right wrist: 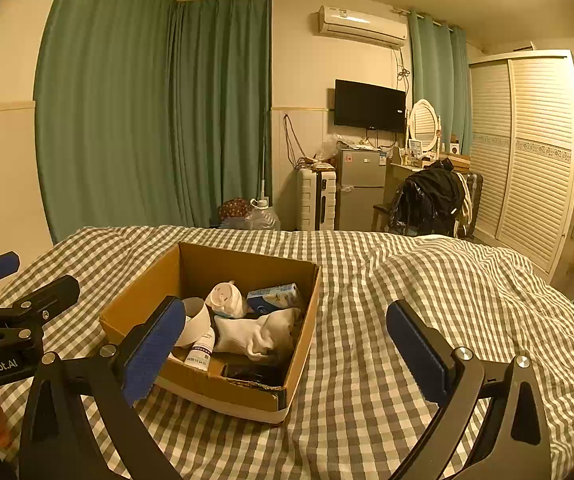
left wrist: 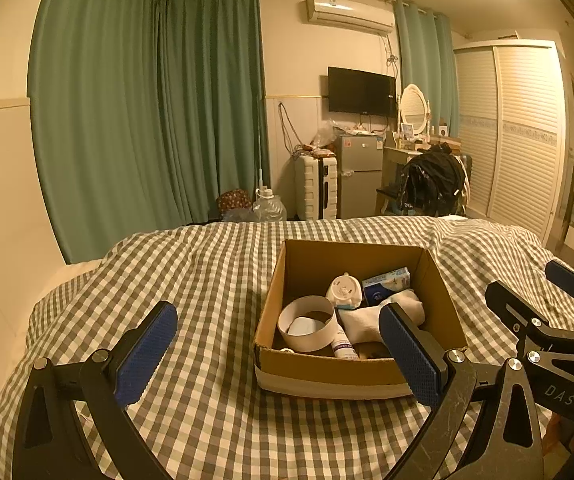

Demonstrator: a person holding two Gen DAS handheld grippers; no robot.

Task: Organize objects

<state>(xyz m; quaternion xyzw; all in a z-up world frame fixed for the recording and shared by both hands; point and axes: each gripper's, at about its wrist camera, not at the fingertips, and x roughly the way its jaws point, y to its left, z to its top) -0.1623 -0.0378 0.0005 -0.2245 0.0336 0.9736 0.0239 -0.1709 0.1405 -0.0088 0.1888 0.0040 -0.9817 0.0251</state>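
An open cardboard box [left wrist: 327,372] sits on the checked bed cover; it also shows in the right wrist view [right wrist: 143,300]. Inside lie a white tape ring [left wrist: 307,330], a white cup-like item [left wrist: 343,292], a blue-and-white carton [left wrist: 387,282], white socks [left wrist: 371,318] and a small white bottle [left wrist: 345,346]. The same socks [right wrist: 255,336] and carton [right wrist: 273,296] show in the right wrist view. My left gripper [left wrist: 281,356] is open and empty, in front of the box. My right gripper [right wrist: 283,354] is open and empty, at the box's near right corner.
The grey-and-white checked bed cover [right wrist: 407,288] spreads all around the box, with folds to the right. Beyond the bed stand green curtains [left wrist: 147,100], a white suitcase [left wrist: 315,186], a small fridge [left wrist: 357,176], a chair with dark clothes [left wrist: 431,184] and a slatted wardrobe [left wrist: 515,132].
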